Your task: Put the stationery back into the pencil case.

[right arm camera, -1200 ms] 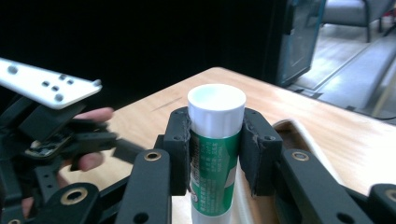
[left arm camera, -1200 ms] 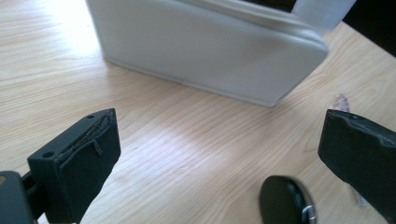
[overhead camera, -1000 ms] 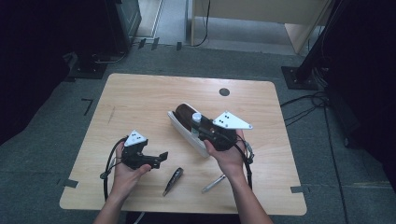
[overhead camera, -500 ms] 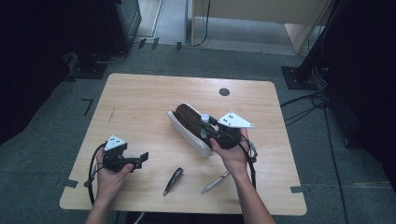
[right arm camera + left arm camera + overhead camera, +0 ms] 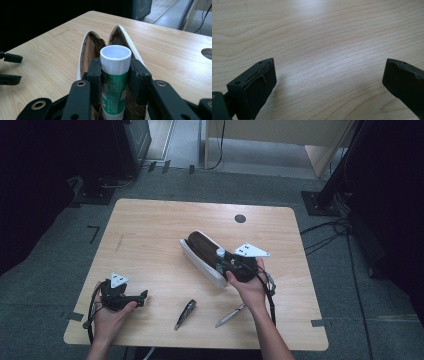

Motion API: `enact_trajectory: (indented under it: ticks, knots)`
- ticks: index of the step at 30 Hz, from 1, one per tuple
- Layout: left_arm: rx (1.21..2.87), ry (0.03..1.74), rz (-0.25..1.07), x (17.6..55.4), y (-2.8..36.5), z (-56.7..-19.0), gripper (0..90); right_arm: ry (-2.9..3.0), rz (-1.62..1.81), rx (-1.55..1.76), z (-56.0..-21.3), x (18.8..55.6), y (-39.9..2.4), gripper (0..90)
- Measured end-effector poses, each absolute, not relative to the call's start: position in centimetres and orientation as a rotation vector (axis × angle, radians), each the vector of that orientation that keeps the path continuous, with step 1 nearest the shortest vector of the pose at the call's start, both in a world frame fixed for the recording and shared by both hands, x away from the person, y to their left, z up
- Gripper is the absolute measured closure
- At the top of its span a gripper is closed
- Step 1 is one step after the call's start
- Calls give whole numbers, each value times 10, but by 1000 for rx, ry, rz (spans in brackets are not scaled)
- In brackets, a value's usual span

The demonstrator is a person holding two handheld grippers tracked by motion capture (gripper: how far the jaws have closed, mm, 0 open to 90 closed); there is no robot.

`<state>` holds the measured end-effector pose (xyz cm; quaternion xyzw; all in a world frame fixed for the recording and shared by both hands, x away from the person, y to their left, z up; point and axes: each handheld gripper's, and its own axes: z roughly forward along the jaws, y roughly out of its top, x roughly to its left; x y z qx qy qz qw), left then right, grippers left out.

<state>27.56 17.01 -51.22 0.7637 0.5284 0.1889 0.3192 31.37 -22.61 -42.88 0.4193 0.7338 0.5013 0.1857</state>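
Observation:
A white pencil case (image 5: 200, 251) with a brown lining lies unzipped, slanted across the middle of the table. My right gripper (image 5: 222, 262) is shut on a green-and-white tube (image 5: 220, 252) with a white cap, held upright at the case's near end. In the right gripper view the tube (image 5: 115, 72) stands between the pads, its lower end down inside the gaping case (image 5: 86, 50). My left gripper (image 5: 142, 297) is low over the table's front left, open. The left gripper view has its jaws wide apart over bare wood (image 5: 324, 37).
A dark pen (image 5: 184, 313) and a silver pen (image 5: 230, 315) lie near the front edge between the two hands. A round cable hole (image 5: 240, 218) sits at the back of the table. Dark stands and cables surround the table on the floor.
The left hand has moved left and down toward the table's front left corner. The right gripper has sunk a little with the tube toward the case.

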Motion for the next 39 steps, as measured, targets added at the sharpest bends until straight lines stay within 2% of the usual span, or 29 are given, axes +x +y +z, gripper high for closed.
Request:
enact_trajectory:
  ticks: [7,19,29,37,39]
  knots:
    - [2017,1382,500,276,168,-513,0,2073,1434,1182,-428,315,-224,619]
    - [2014,1369,486,274,169,-513,0,2057,1450,1180,-424,318,-219,623]
    - [1982,1306,396,269,159,-507,0,2039,1478,1166,-416,309,-223,616]
    - [1981,1200,302,254,137,-498,77,2004,1463,1165,-412,298,-227,502]
    - [1977,1178,286,249,132,-497,147,1994,1451,1168,-411,295,-229,463]
